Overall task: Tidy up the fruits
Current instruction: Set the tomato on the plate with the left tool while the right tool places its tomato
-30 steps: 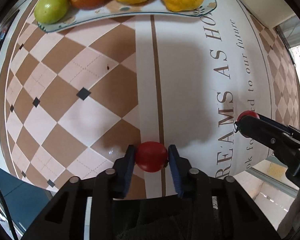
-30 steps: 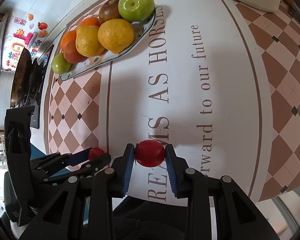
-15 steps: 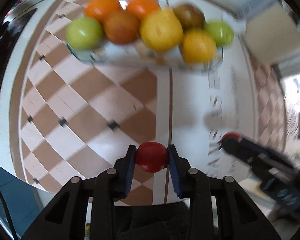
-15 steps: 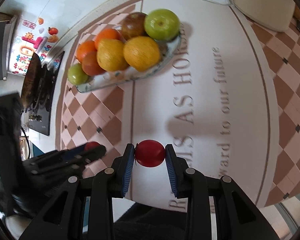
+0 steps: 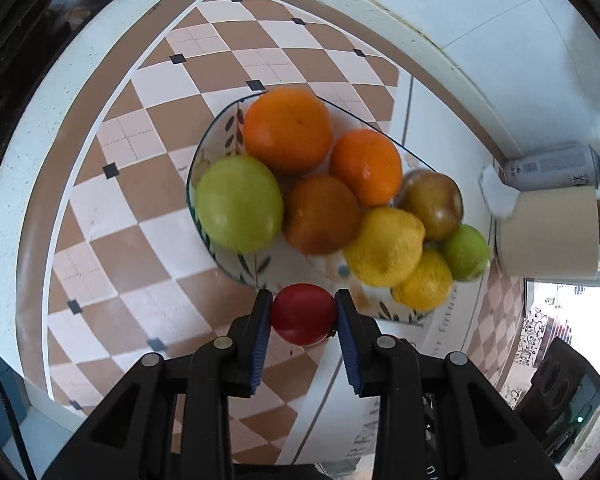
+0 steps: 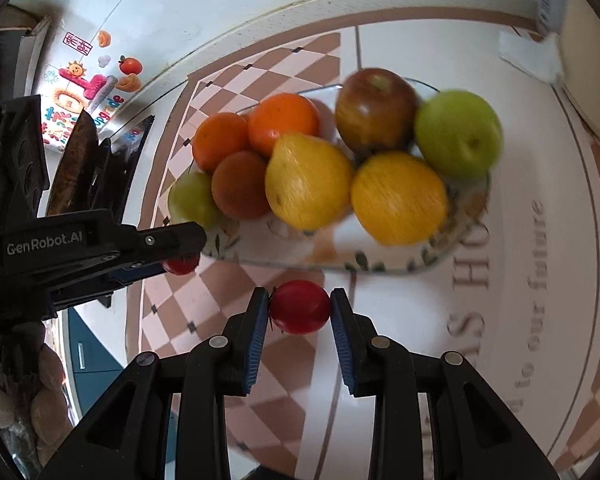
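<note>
Each gripper is shut on a small red tomato. The left gripper grips its tomato just over the near rim of the glass fruit plate. The right gripper keeps its tomato in the air a little short of the same plate. That plate carries oranges, lemons, green apples and a reddish apple. In the right wrist view the left gripper enters from the left with its tomato partly hidden under a finger.
The plate rests on a checked brown and white tablecloth with printed lettering. A beige cylinder and a grey can stand at the right by the white wall. A dark stove top lies at the left.
Both grippers have travelled toward the fruit plate with their tomatoes and risen slightly; the plate now fills the middle of both views. The left gripper has rolled. Both grips are unchanged.
</note>
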Tool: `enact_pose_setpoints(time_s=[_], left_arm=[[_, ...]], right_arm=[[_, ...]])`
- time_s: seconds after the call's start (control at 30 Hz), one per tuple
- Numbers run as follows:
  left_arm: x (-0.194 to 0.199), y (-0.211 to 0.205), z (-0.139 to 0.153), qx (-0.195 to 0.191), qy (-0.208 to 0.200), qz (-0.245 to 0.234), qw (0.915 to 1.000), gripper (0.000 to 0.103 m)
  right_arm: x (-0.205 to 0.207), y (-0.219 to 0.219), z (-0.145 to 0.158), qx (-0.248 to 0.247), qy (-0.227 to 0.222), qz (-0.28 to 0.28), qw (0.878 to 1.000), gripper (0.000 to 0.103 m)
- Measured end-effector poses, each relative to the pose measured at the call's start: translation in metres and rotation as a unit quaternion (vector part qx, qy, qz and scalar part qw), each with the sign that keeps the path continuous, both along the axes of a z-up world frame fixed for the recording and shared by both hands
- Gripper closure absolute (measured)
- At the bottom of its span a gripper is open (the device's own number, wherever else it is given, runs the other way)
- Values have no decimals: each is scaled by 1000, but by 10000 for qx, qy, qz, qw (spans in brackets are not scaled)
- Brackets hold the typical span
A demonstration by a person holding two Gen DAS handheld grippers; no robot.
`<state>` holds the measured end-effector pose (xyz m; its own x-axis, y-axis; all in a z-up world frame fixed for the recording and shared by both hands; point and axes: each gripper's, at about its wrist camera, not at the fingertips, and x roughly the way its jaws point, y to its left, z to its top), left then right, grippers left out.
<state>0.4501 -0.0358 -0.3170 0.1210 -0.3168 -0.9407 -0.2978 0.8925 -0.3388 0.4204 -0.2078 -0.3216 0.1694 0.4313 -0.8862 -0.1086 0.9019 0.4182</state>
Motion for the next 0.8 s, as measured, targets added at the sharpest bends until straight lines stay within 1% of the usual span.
enact_pose_setpoints(time_s=[0.13,0.33,0.4,0.6,0.8], left_arm=[[3,3,-1,73,58,-171,9998,74],[13,-8,-11,141,150,-398,9990,74],[14,-11,-14,207,233,-478,9984,74],[16,-15,-20,342,305,-667,9967,74],[18,-16,-23,352,365,-705,9962,74]], right_arm=[[18,12,-7,-156,-43,75,9998,69],[32,23,-14,-299,-30,200,9993,69],[34,26,-15,-367,-27,281,9989,69],[35,32,-20,-499,-28,409,9979,69],[37,33,-19,-515,-46,361,9980,69]])
